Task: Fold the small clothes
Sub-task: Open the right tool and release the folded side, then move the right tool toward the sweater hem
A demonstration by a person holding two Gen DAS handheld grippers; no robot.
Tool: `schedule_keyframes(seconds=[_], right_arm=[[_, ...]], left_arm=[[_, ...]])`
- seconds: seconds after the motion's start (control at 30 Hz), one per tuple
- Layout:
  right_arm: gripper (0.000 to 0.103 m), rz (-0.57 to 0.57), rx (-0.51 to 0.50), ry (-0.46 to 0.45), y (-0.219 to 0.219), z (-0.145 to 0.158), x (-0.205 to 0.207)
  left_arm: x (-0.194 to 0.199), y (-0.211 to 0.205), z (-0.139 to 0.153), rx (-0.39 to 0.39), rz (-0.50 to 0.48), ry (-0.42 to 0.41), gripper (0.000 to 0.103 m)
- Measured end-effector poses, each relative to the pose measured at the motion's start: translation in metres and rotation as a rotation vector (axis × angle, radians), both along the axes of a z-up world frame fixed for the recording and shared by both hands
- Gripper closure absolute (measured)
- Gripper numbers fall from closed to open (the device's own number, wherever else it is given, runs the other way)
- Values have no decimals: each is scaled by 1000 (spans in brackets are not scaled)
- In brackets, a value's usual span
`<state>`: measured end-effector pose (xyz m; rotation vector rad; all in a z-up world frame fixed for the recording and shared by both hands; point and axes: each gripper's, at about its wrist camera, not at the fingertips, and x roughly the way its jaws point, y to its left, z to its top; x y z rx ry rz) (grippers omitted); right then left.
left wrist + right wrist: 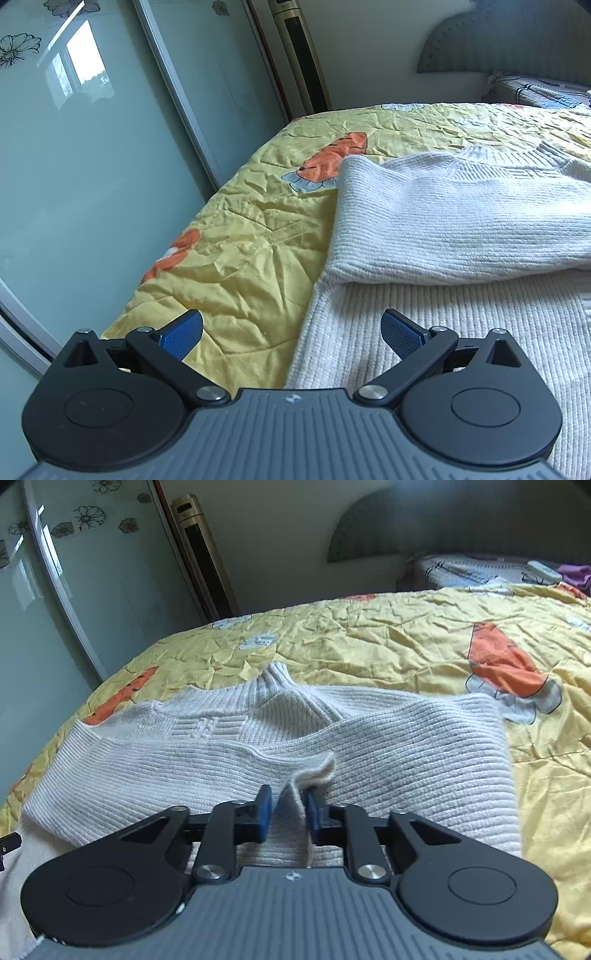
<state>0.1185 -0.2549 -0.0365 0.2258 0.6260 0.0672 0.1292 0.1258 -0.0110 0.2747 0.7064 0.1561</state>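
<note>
White knit at the right gripper [288, 812]: a raised pinch of the sweater [229, 753] stands between the blue pads [265, 812], which are set narrowly apart and do not visibly press it; the fabric seems to touch only the right-hand pad. A snag on that pad could drag the fold open as the tool is drawn away.
Left gripper [291, 332]: spread wide with nothing held, hovering over the sweater's left edge, where knit meets quilt. Should that edge be grabbed too deep, the quilt could be picked up with it.
Folded sleeve [443, 221]: laid across the body of the garment, its rounded fold facing the left side of the bed. The knit looks thick and springy, so the sleeve could slide or unroll if the lower layer is tugged.
Collar [273, 686]: pointing toward the far side of the bed, slightly rumpled; uneven folding would be likely if it is not flattened.
Yellow quilt [406, 638]: heavily creased and soft, covering the bed; a shifting surface on which the sweater, lying near the left edge, could be pulled askew.
</note>
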Motion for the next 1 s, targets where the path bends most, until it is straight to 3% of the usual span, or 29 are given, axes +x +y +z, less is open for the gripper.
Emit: schedule_keyframes(seconds=[0.17, 0.33, 0.47, 0.53, 1.0], right_arm=[[60, -60, -87, -75, 4, 13, -31], [29, 8, -85, -19, 9, 10, -57], [23, 47, -151, 13, 20, 2, -77], [11, 63, -169, 16, 26, 2, -87], [6, 97, -152, 5, 39, 1, -145]], left_arm=[[-5, -1, 0, 0, -3, 5, 0], [-14, -1, 1, -50, -8, 28, 0], [-28, -10, 1, -60, -33, 36, 0], [-35, -14, 1, -62, -49, 38, 0], [-66, -24, -11, -95, -82, 81, 0]])
